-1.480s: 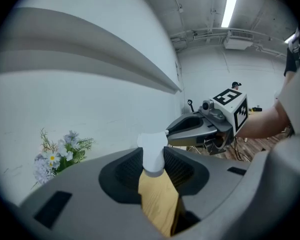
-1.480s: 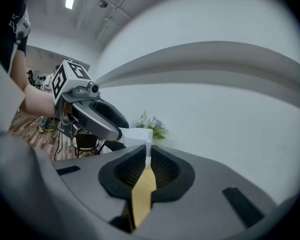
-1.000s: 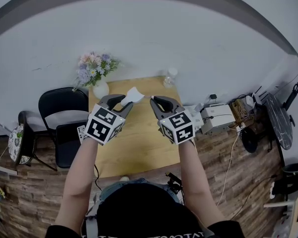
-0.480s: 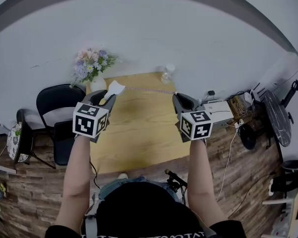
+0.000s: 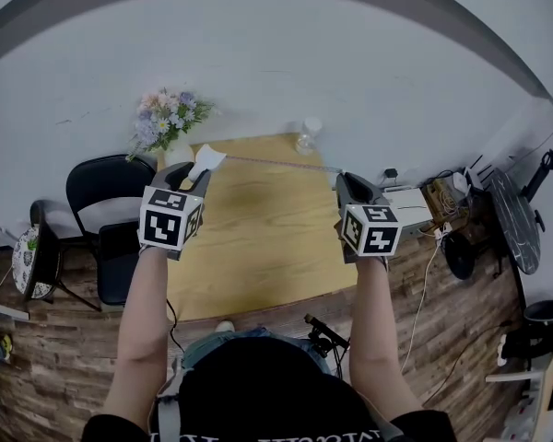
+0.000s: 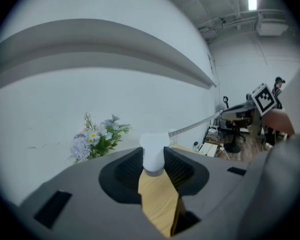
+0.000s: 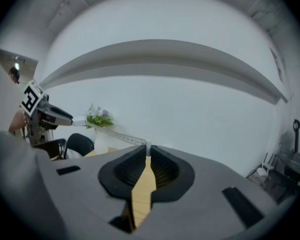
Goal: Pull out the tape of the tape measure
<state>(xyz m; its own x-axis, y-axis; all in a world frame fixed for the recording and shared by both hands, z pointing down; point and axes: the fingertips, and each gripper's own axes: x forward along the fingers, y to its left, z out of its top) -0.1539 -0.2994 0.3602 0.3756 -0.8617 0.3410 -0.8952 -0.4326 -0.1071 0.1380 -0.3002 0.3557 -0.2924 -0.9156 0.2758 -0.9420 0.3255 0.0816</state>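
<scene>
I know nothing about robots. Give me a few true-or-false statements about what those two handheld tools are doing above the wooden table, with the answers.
1. The left gripper is clamped on a white tape measure. True.
2. The right gripper has its fingers wide apart and holds nothing. False: its fingers are pinched shut on the end of the tape.
3. The tape runs stretched from one gripper to the other, above the table. True.
4. In the head view, the black chair stands to the right of the table. False: it stands to the left of it.
</scene>
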